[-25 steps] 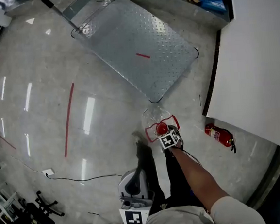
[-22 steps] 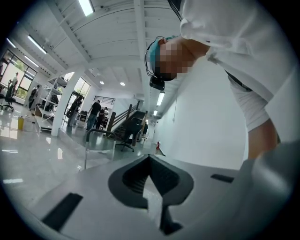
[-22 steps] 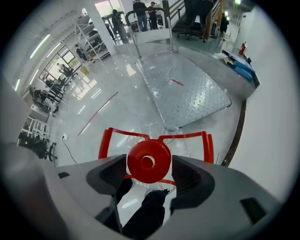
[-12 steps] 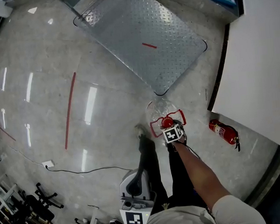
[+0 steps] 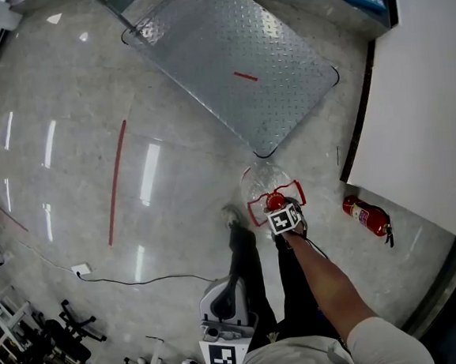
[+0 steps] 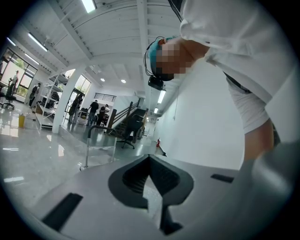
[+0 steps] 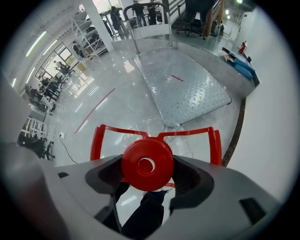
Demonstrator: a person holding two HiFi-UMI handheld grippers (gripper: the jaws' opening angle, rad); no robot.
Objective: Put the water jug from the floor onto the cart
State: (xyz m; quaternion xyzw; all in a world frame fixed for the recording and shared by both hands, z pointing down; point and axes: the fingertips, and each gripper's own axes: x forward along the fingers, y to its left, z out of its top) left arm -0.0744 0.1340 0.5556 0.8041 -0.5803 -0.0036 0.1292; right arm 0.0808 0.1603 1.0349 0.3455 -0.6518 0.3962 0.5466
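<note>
A clear water jug (image 5: 260,181) with a red cap (image 5: 275,202) and a red handle frame (image 7: 157,135) stands upright on the floor, just off the near corner of the cart's steel deck (image 5: 234,74). My right gripper (image 5: 277,208) points straight down over the jug's top. Its jaws have just been opening, and the red cap (image 7: 147,164) sits between them with a gap on either side. My left gripper (image 5: 220,295) hangs low beside my body, far from the jug. Its jaws meet with nothing in them (image 6: 150,177).
A red fire extinguisher (image 5: 366,217) lies on the floor right of the jug, by a white wall (image 5: 425,81). The cart's push handle (image 7: 150,9) is at its far end. My legs (image 5: 248,270) stand just behind the jug. A black cable (image 5: 141,278) and a red floor line (image 5: 117,183) are to the left.
The head view has shifted slightly. My right gripper has sunk a little over the jug's cap. The jug has not moved, and the left gripper stays by my body.
</note>
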